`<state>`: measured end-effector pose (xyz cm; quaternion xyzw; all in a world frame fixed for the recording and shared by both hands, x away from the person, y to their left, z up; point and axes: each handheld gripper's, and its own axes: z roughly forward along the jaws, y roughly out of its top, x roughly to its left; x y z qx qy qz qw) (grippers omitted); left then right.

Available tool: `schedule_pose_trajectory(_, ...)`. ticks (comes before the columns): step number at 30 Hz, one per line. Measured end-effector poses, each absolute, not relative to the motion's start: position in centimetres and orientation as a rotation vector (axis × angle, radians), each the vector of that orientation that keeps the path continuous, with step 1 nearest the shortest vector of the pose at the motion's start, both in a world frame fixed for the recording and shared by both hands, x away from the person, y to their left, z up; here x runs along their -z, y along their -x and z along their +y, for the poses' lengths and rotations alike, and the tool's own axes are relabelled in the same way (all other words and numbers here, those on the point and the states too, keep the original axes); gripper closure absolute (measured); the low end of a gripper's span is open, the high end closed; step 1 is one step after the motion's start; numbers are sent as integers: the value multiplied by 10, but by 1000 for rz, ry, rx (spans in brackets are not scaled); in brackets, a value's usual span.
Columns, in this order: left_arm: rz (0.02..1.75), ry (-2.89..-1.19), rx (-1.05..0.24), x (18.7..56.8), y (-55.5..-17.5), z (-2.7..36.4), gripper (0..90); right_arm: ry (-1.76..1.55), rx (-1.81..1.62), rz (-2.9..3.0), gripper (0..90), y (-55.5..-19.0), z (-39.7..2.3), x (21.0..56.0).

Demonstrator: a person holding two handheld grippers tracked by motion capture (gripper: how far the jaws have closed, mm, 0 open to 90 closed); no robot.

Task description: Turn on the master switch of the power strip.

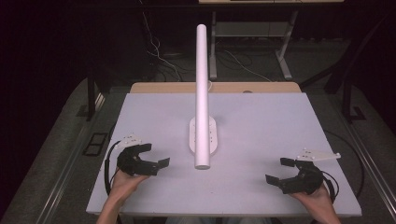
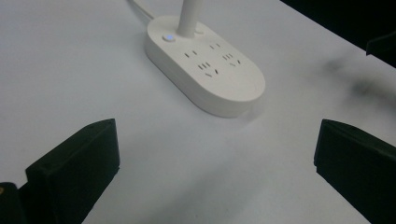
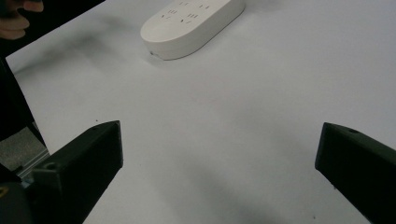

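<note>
We find the left claw point(image 1: 152, 158) at seven o'clock on the pale grey tabletop point(image 1: 261, 116), jaws apart, empty. At centre lies the white oval plastic power strip point(image 1: 192, 135), sockets up, indicator lit, with a white upright tube point(image 1: 201, 93) rising above it. We judge it rigid, light and smooth: grip across its narrow sides. The right claw point(image 1: 282, 172) at five o'clock stands apart, empty.
</note>
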<state>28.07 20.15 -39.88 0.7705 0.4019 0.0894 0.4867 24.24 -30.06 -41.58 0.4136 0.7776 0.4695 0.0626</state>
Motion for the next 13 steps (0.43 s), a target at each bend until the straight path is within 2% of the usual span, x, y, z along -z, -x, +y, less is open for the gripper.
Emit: schedule_pose_trajectory(13,946,-1863,-220,411,-257,198,0,-1254,-1424,2335,3,-241,-300,416)
